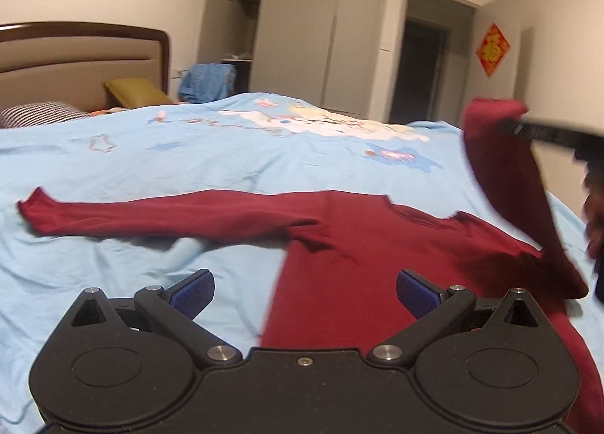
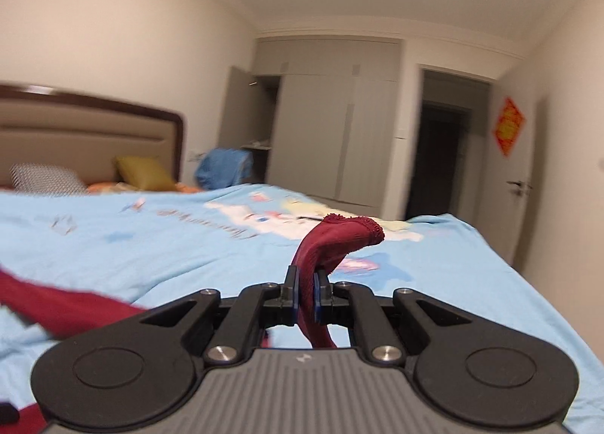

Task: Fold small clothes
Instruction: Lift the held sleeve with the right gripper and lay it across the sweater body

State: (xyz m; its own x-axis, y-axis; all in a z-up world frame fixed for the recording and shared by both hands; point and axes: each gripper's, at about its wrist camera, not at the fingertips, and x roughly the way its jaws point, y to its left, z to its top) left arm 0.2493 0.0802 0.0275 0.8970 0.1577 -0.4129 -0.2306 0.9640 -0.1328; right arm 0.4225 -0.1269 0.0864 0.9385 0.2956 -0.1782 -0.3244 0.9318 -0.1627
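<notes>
One dark red top (image 1: pixel 377 245), sleeve (image 2: pixel 332 241) in right gripper (image 2: pixel 305 298), left gripper (image 1: pixel 305 294) agape.

A home bedroom: a bed (image 1: pixel 151 154) with a padded headboard (image 1: pixel 75 56), pillows (image 2: pixel 147 173) and a light-blue cartoon cover, grey built-in wardrobes (image 2: pixel 332 132), a dark doorway (image 2: pixel 438 158), and a red diamond decoration (image 2: pixel 509 127) on the wall.

I see a dark red top (image 1: pixel 377 245) on a light blue bedsheet (image 1: pixel 151 169) with cartoon prints. Blue pads (image 1: pixel 192 294) on my black left hand-held gripper (image 1: pixel 305 292). Far left: mustard pillow (image 1: pixel 136 92), checked pillow (image 1: pixel 37 113).
</notes>
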